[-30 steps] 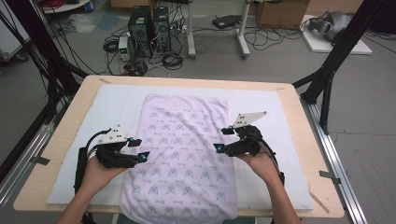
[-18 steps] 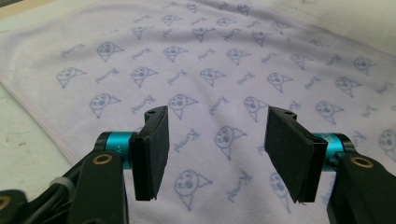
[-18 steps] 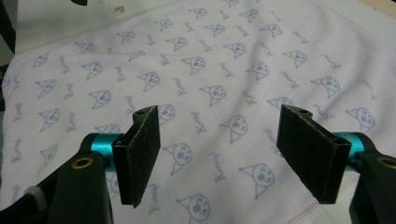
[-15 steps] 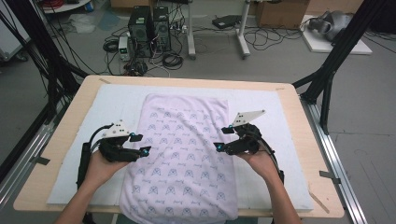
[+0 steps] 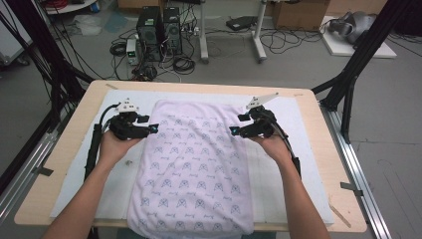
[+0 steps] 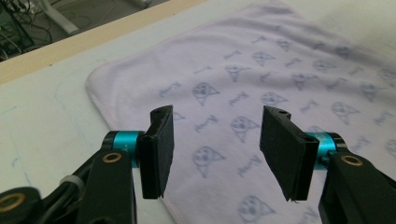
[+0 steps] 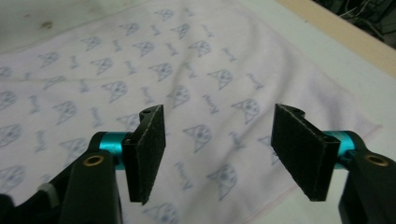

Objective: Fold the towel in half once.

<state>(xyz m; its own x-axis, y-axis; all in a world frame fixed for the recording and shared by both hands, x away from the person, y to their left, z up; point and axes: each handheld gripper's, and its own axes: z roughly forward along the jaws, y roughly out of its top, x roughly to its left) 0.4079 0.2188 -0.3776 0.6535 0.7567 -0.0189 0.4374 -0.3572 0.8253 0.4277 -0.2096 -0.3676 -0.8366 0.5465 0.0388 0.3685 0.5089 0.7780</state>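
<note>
From the high view, your left gripper (image 5: 153,128) and right gripper (image 5: 234,131) flank the pale pink printed towel (image 5: 191,169), which overhangs the table's near edge. Left gripper view: jaws wide, empty, over its far-left corner, ready to pinch. Right gripper view: same, far-right corner.

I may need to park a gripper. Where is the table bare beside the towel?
Bare white mat lies right of the towel up to the wooden table edge, and left of it past the left gripper. The right gripper hangs over the towel's right side. The towel covers the middle.
</note>
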